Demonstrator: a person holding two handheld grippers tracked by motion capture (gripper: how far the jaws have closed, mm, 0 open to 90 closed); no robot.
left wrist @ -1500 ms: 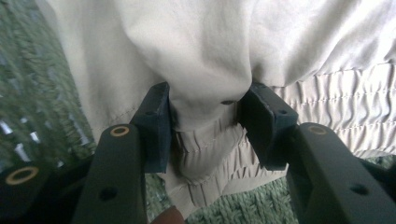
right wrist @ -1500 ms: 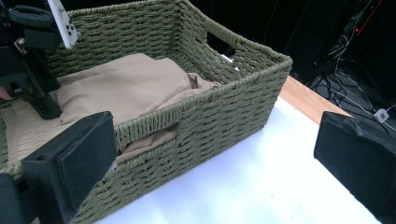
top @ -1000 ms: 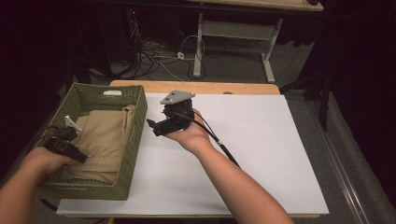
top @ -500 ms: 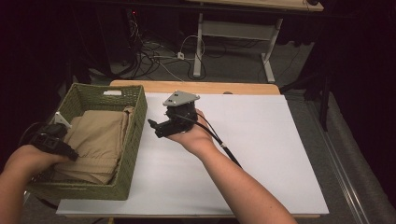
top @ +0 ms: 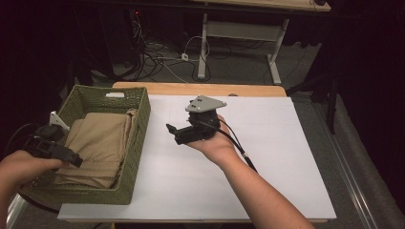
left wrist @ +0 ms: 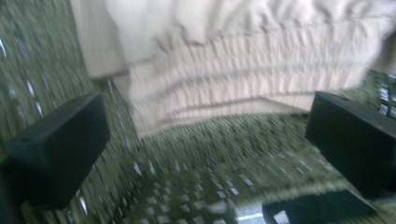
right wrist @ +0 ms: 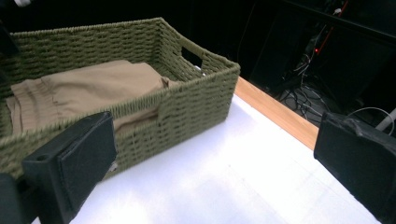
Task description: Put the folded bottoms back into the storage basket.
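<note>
Our left gripper just spread wide – nothing pinched – over soft, ribbed tan cloth in the woven green basket.

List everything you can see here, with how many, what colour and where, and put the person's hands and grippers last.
Woven basket: one, olive green, left edge of the table.
Folded cloth: one, beige, lying inside the basket.
Table top: one, white, with a wooden strip along its far edge.
Desk frame: one, pale grey legs, on the floor beyond the table.
Cables: several, dark and white, on the floor by that frame.
Left gripper: one, black, jaws open and empty above the basket's near left corner, having just been opening.
Right gripper: one, black with a grey plate, jaws open and empty, over the table's middle.
</note>
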